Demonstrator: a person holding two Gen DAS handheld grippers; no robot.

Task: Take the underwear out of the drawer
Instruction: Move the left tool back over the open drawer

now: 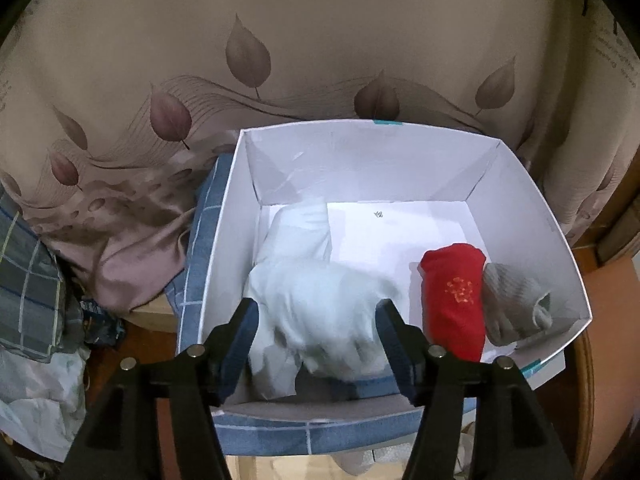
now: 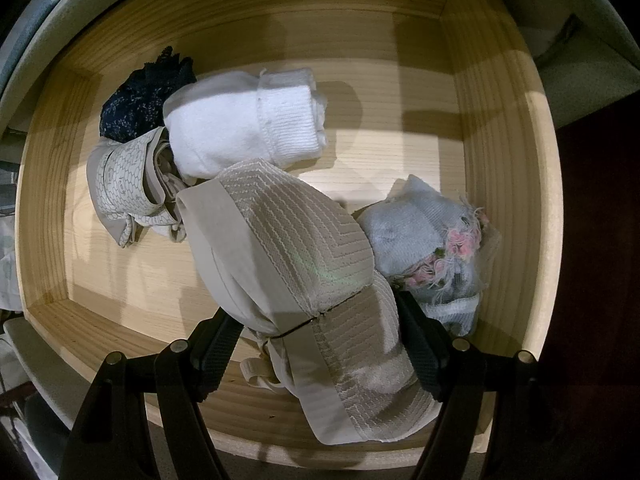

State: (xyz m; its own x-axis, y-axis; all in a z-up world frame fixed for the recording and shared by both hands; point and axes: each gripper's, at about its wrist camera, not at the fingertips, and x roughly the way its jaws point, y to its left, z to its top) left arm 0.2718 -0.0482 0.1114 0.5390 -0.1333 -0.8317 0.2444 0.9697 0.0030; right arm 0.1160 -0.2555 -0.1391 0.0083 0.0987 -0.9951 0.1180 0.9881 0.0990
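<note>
Pale-wood drawer [image 2: 280, 32] holds remaining underwear; beige bra [image 2: 288, 248] lies between right gripper [image 2: 320, 344] jaws, pads at its flanks, firm pinch not confirmed. Risk: padded cup slips or strap snags neighbouring pale-blue lace piece [image 2: 432, 232] on lift, dragging it along. White garment [image 1: 320, 304] rests in white box [image 1: 532, 200] between spread left gripper [image 1: 316, 344] jaws, apparently released. Red roll [image 1: 454, 292] alongside.

In the box [image 1: 224, 264], a crumpled cloth [image 1: 320, 304] lies at 9 o'clock, a rolled sock [image 1: 454, 296] at 3, another sock [image 1: 514, 304] touching its right. In the drawer [image 2: 500, 160], a bra [image 2: 288, 264] lies at centre, a rolled towel [image 2: 248, 124] at 11.
</note>
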